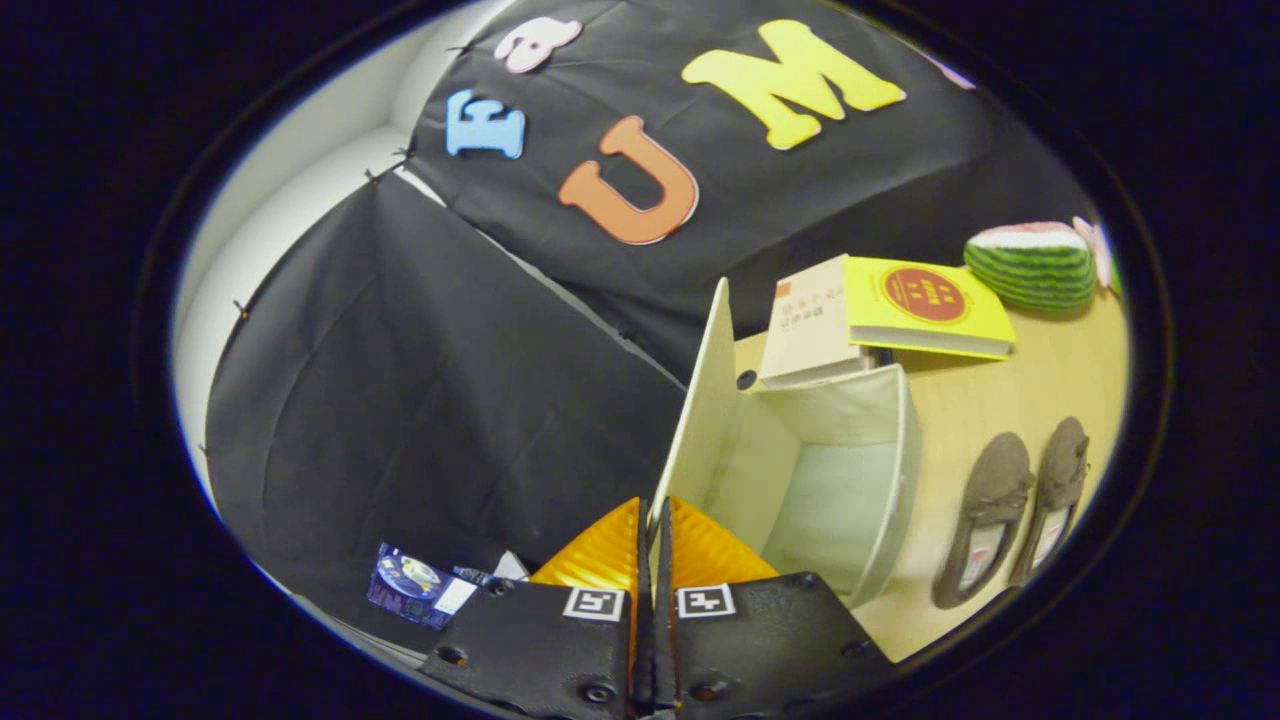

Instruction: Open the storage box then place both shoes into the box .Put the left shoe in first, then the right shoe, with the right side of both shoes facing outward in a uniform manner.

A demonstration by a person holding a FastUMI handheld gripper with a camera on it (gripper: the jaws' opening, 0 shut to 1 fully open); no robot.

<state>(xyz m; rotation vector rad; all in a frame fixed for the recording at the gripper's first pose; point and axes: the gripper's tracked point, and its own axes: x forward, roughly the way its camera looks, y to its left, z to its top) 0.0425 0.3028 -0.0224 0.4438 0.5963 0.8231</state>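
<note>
A pale storage box [890, 470] stands open on the wooden table, its inside bare. Its flat lid [705, 400] is raised upright at the box's left side. My gripper [655, 518] is shut on the lid's near edge, with both fingers pressed together around the thin panel. Two dark grey-brown shoes [985, 515] [1058, 485] lie side by side on the table to the right of the box, soles down, beyond and right of my fingers.
Behind the box a yellow book [925, 305] lies on a beige book [810, 335]. A green striped watermelon cushion [1030, 265] sits further back right. A blue packet [410, 582] lies low, left of my fingers. The wooden table [1000, 395] runs between box and shoes.
</note>
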